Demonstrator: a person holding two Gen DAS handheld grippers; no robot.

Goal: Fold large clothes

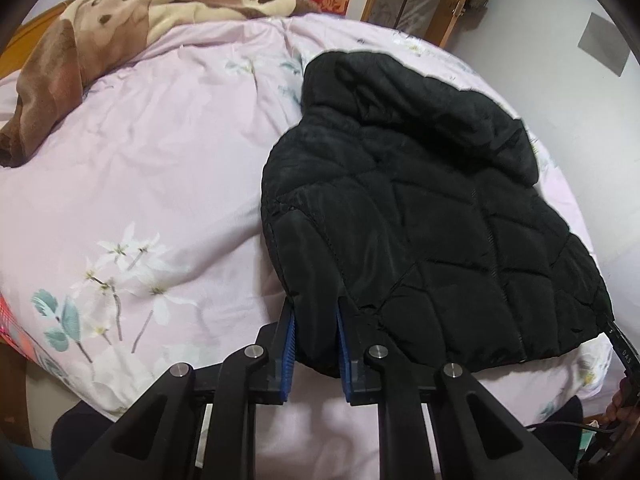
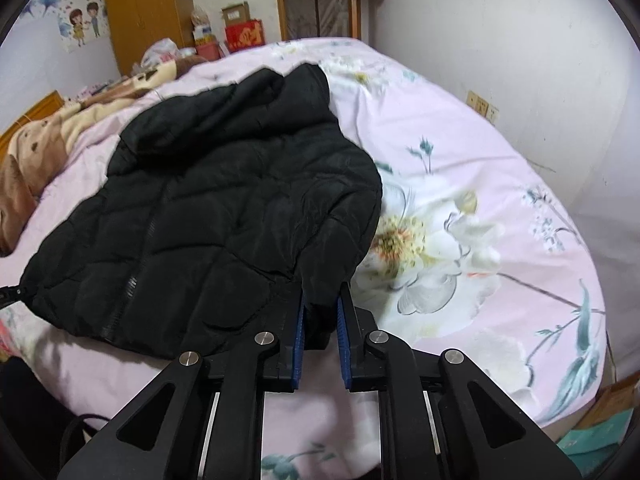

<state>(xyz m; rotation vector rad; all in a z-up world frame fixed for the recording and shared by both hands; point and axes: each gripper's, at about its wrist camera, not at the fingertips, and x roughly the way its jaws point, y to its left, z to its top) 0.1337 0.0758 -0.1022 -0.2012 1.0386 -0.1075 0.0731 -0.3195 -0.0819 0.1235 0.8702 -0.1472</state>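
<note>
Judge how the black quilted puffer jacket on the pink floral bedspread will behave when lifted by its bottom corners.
The black quilted puffer jacket probably sags between the left gripper and right gripper, since its hem already droops. The puffy padding suggests it is light but bulky. Its smooth shell may slip.

You can make out a gold 财 on the red box (image 1: 330, 0) way past your left gripper, and "OAS" on the right gripper (image 1: 624, 354).
</note>
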